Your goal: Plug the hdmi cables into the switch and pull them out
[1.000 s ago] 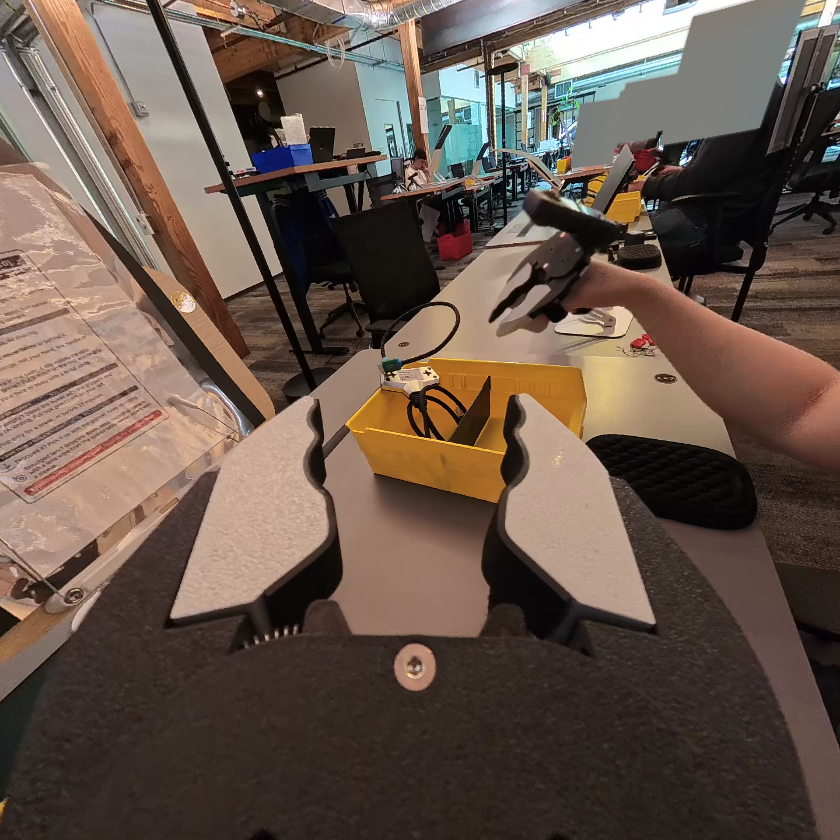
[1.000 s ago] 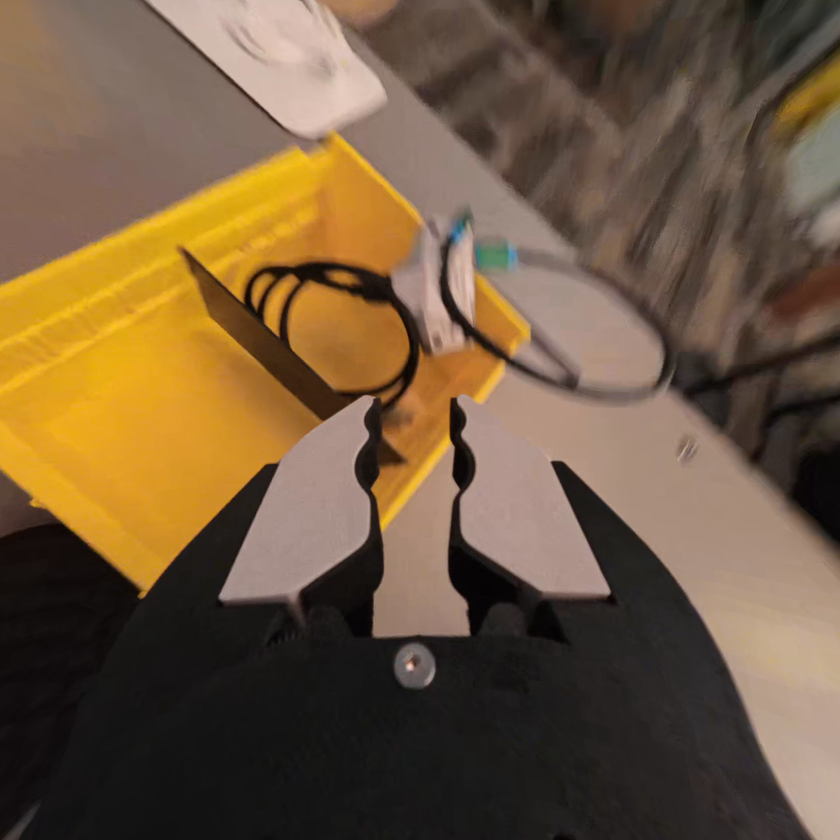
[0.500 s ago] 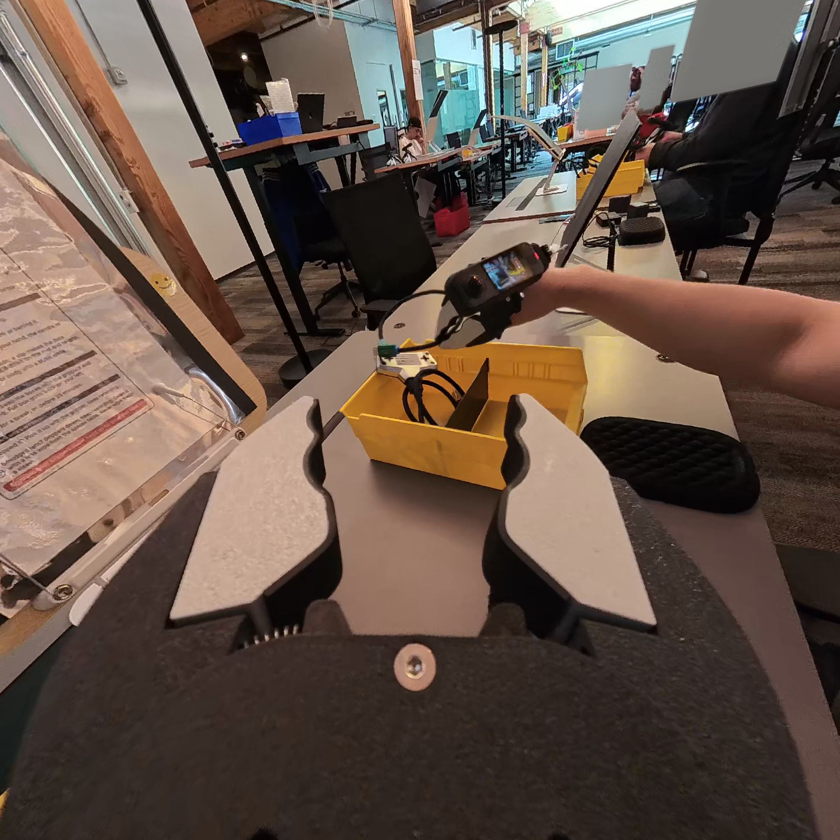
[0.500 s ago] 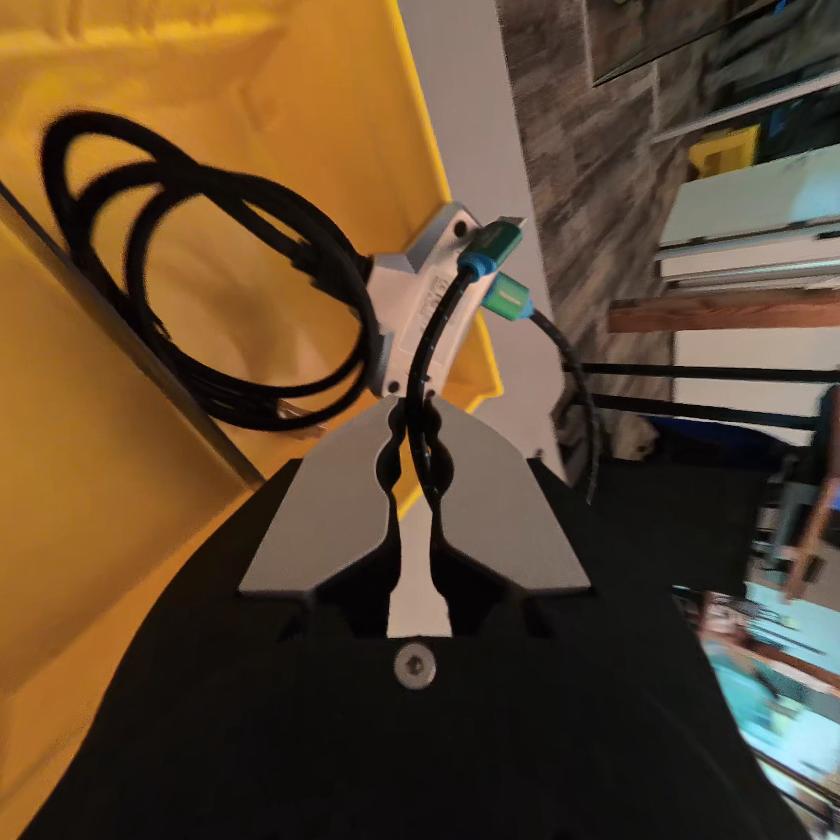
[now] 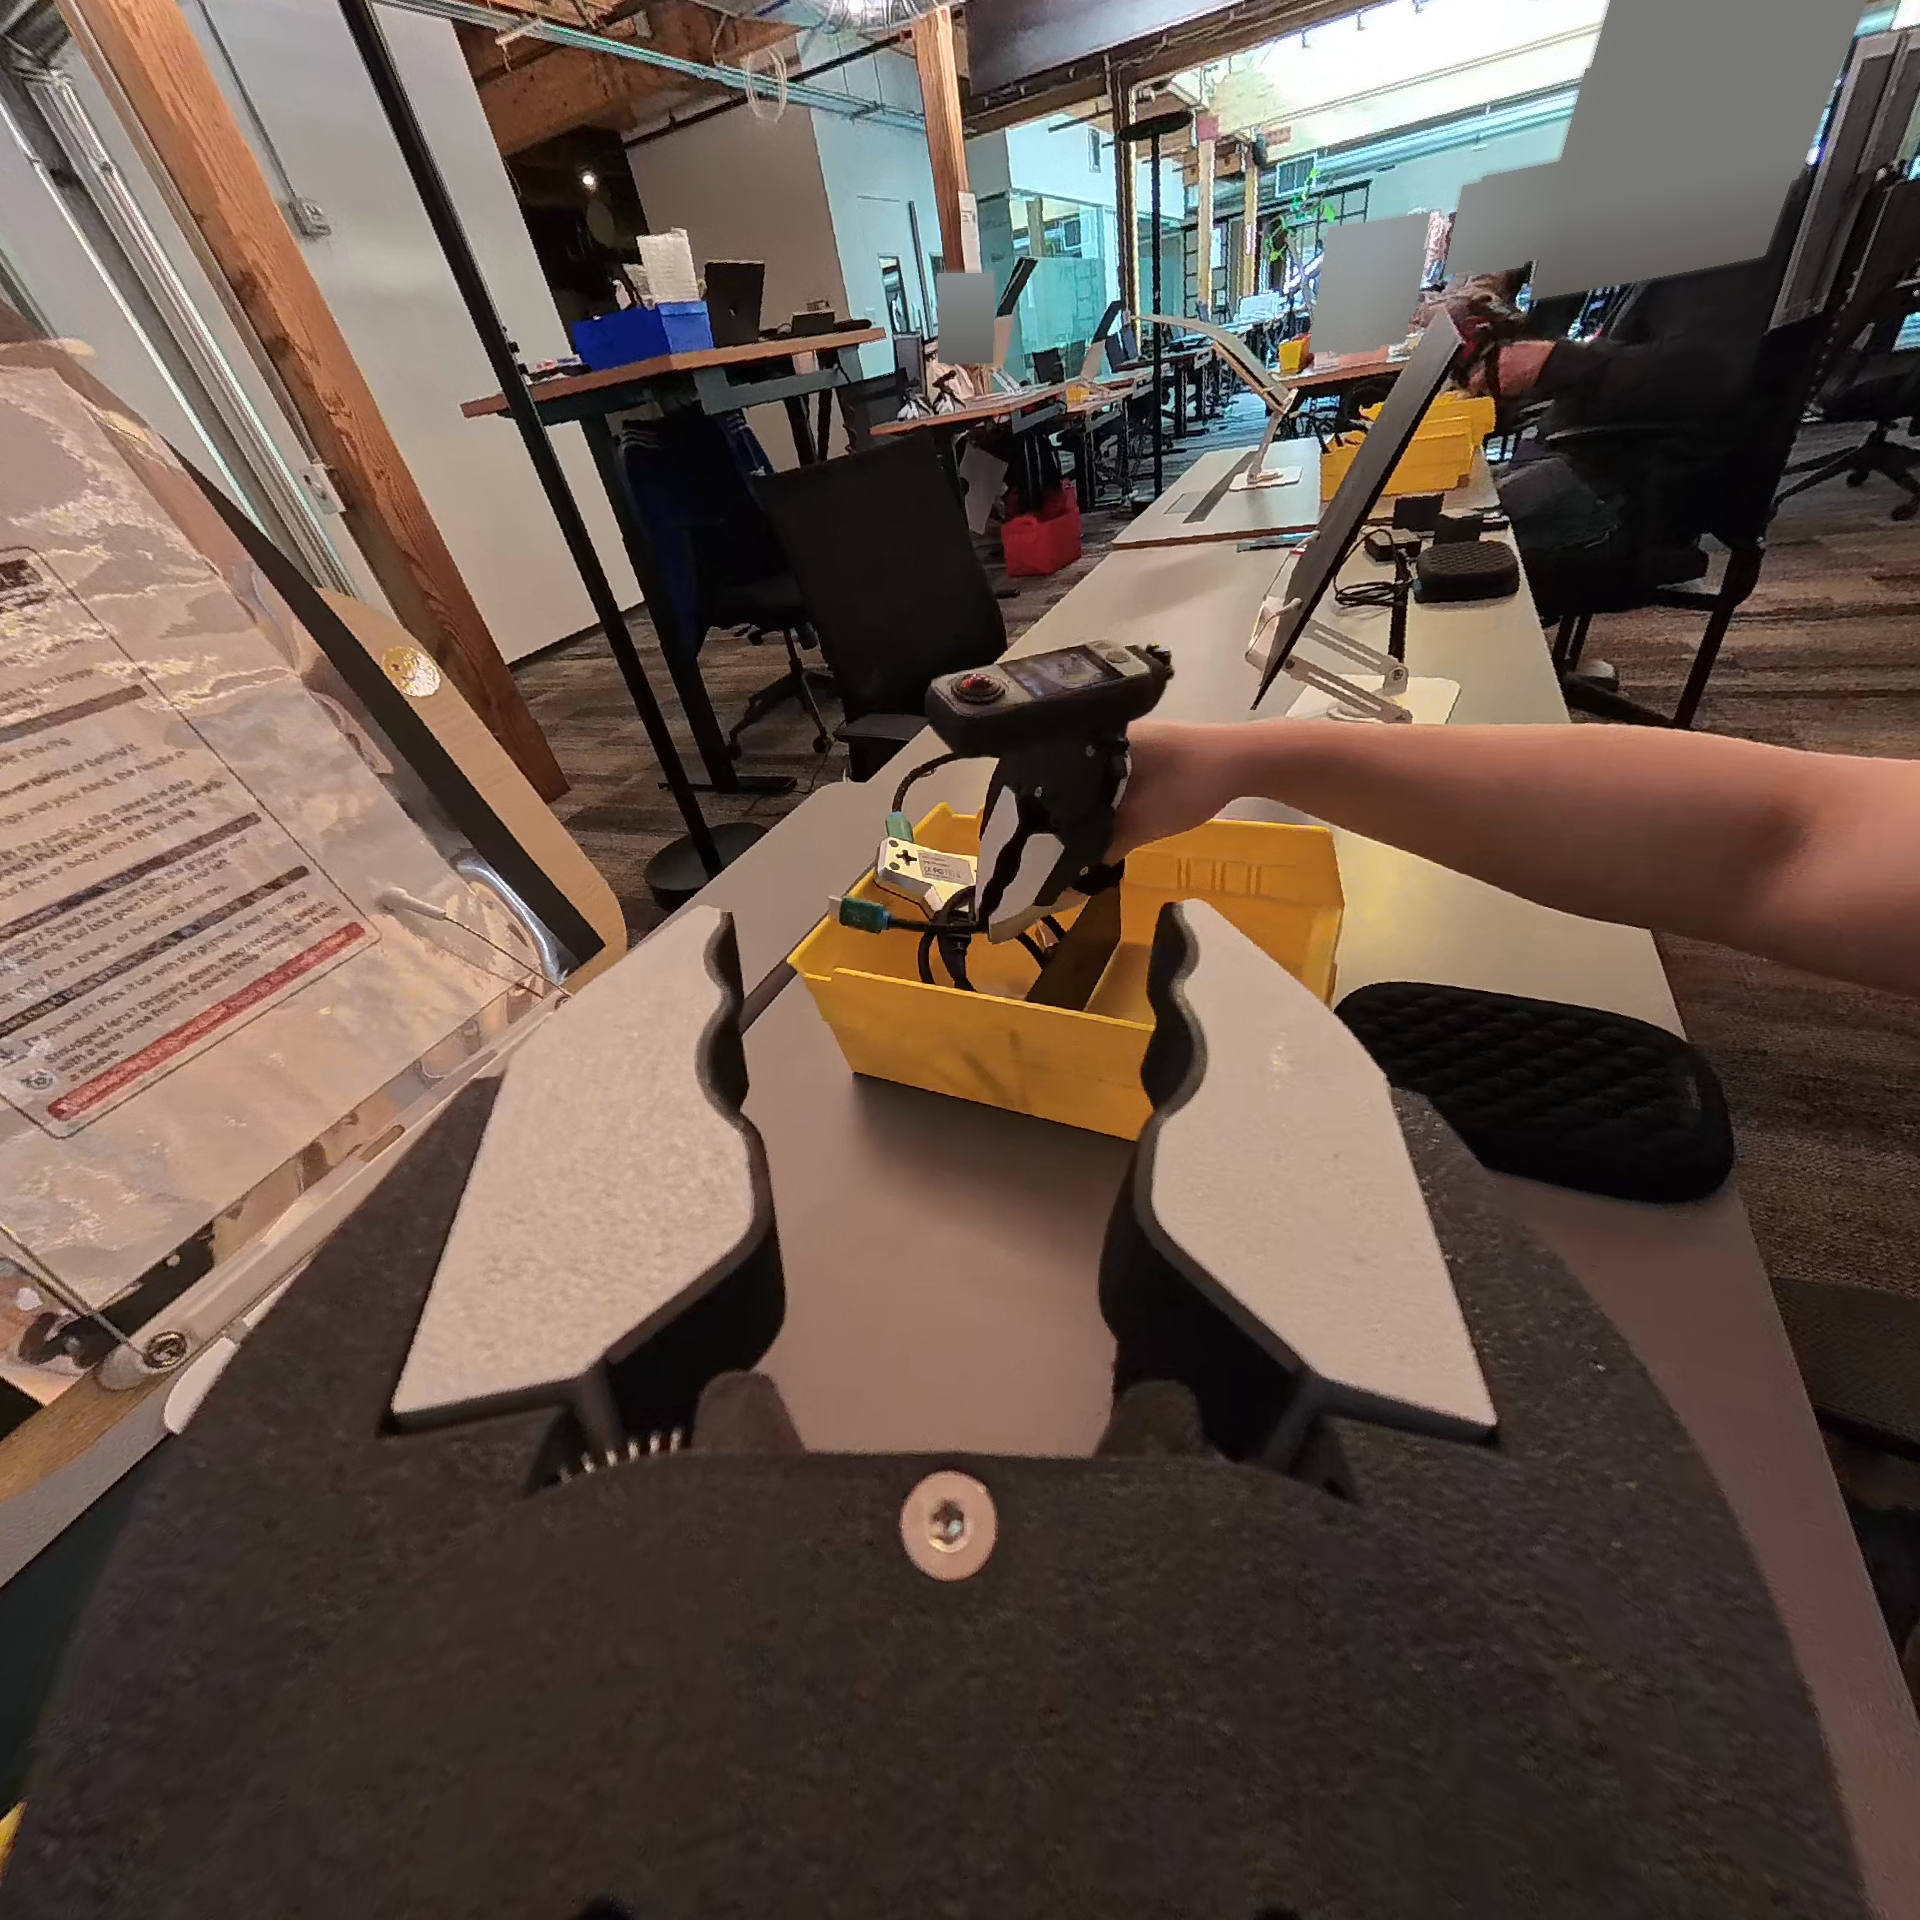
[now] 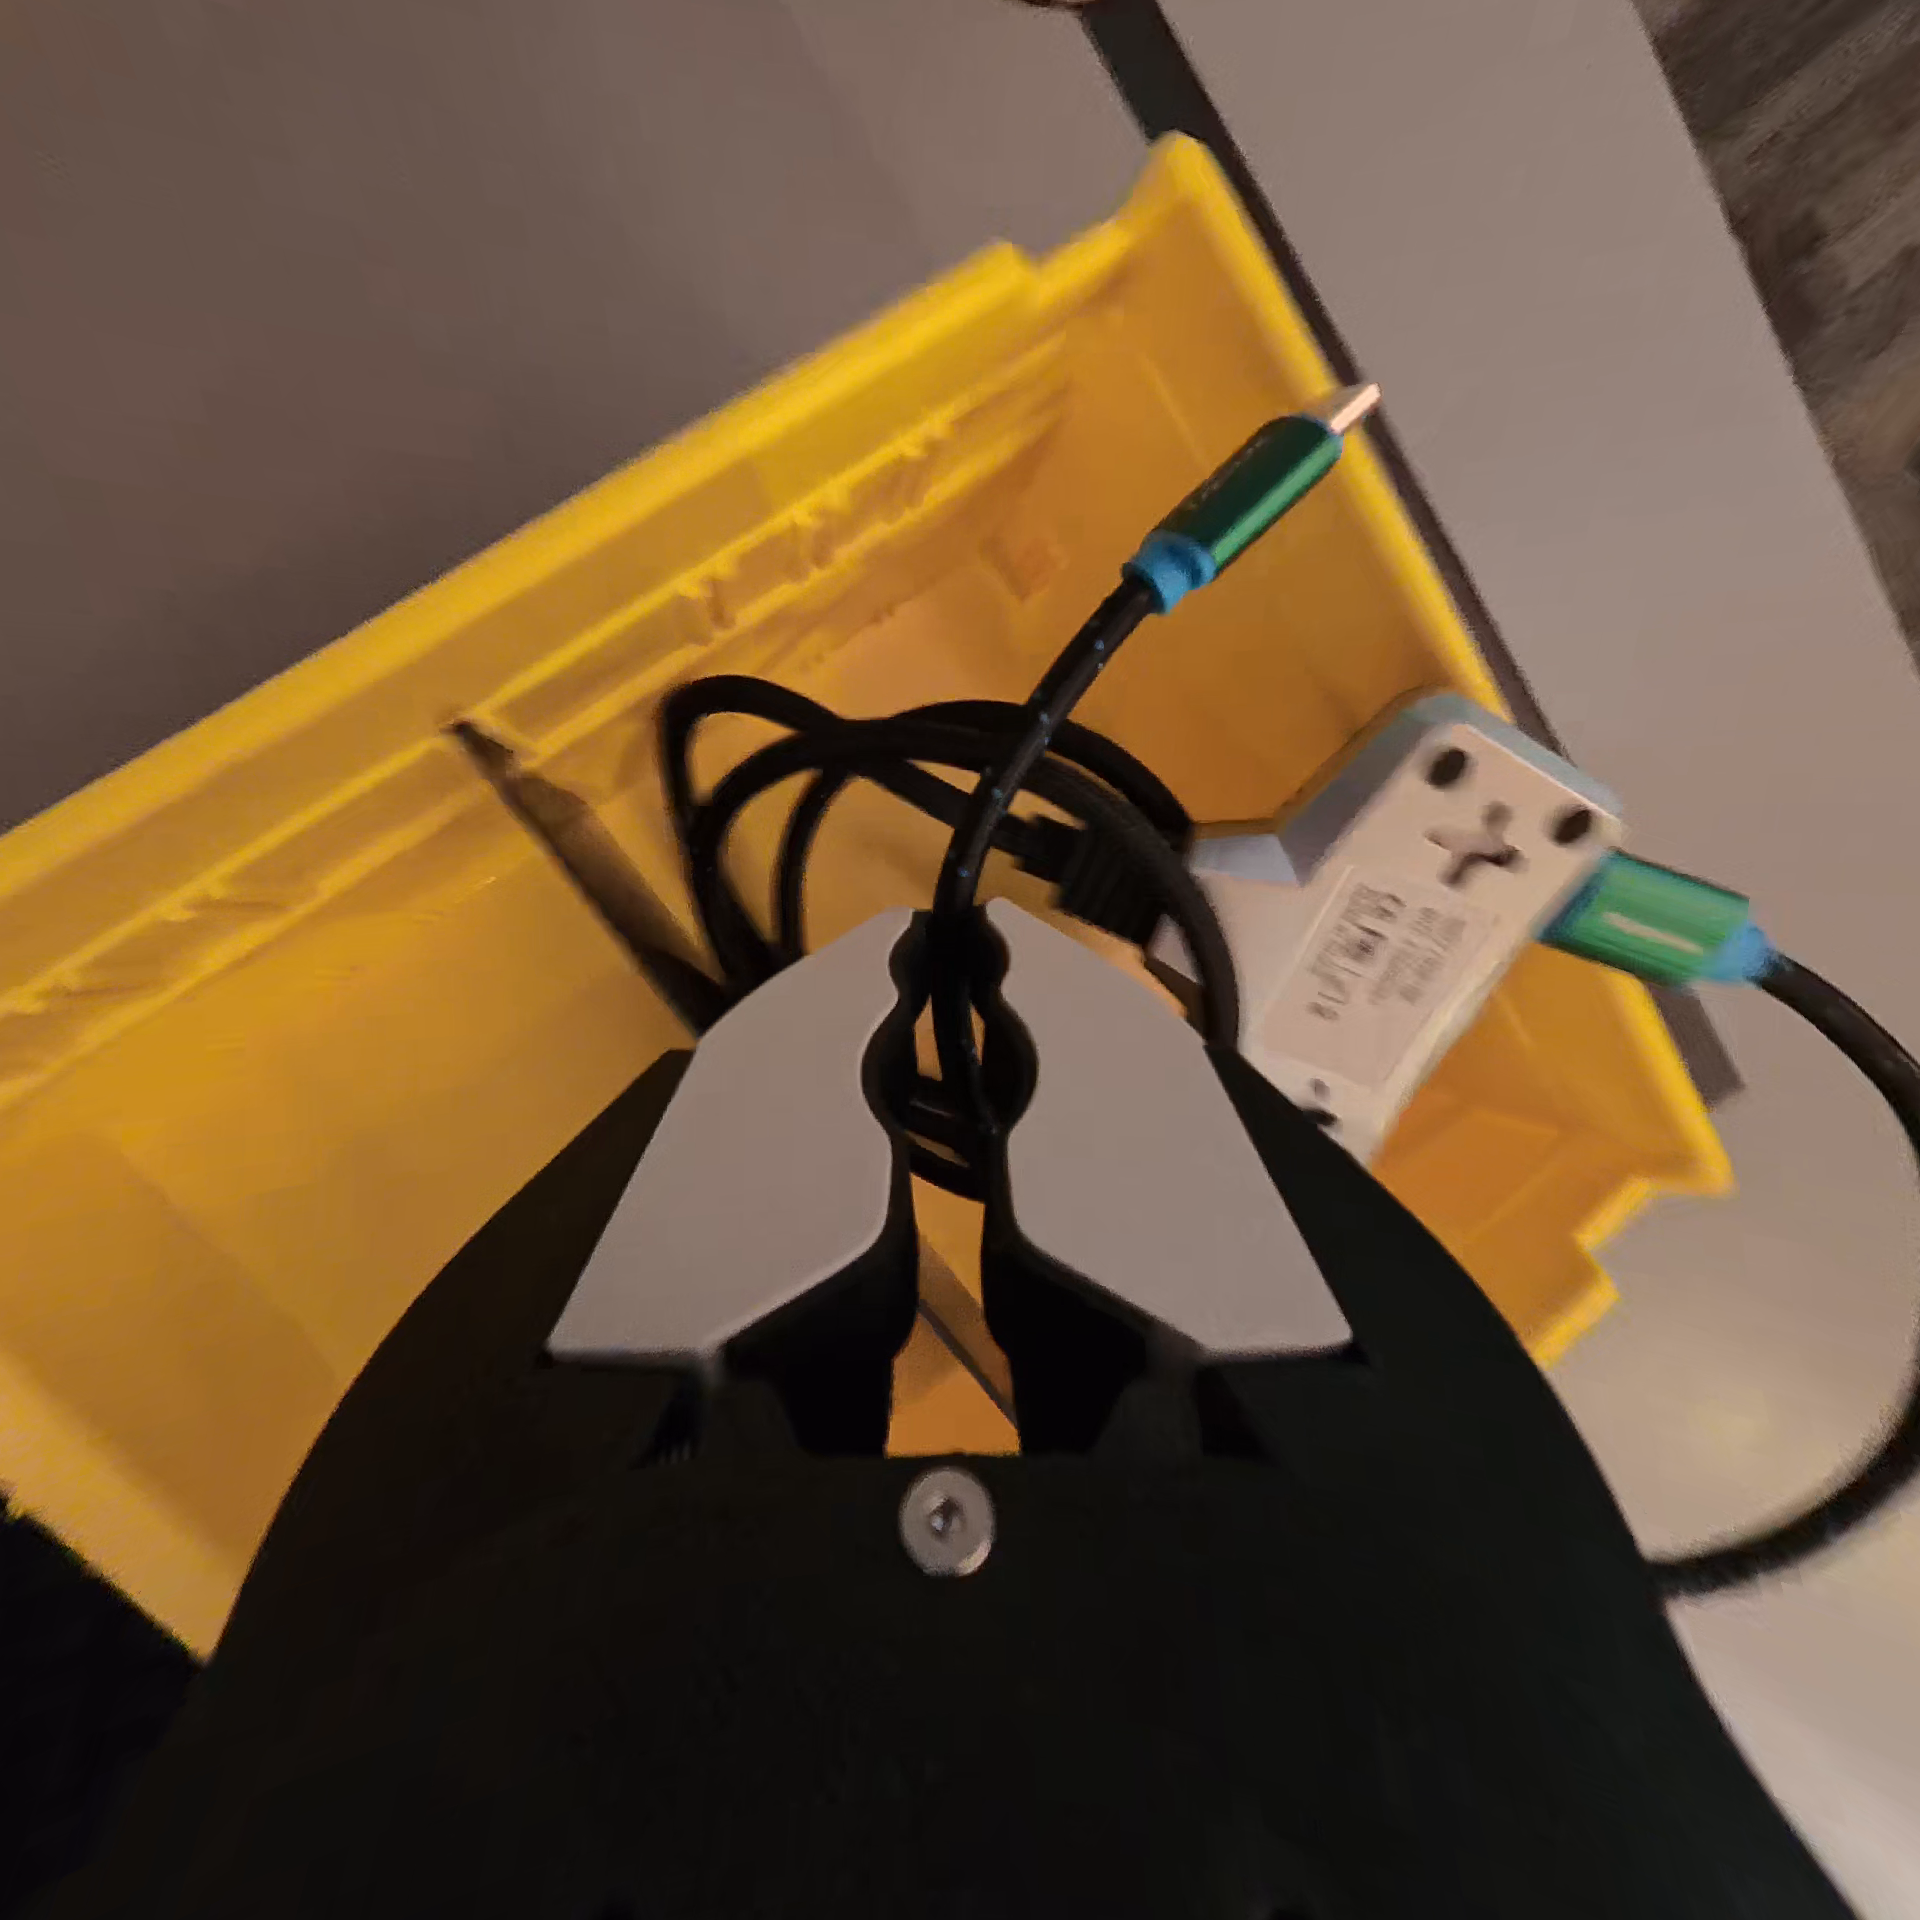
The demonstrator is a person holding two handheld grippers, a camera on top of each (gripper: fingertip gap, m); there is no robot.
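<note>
A yellow bin with a black divider stands on the grey table. A white switch rests on its far left corner, also seen in the left wrist view. My right gripper is shut on a black braided cable, whose green plug hangs free of the switch. A second green plug sits in the switch's end. A coiled black cable lies in the bin. My left gripper is open and empty, short of the bin. The right gripper shows over the bin.
A black wrist-rest pad lies right of the bin. A clear acrylic sign stand rises at the left table edge. A tilted monitor on a stand is farther back. A black chair stands off the left side.
My right gripper came down to the bin, shut on the braided cable, and its green plug is now out of the switch. My left gripper stayed open and nearly still.
</note>
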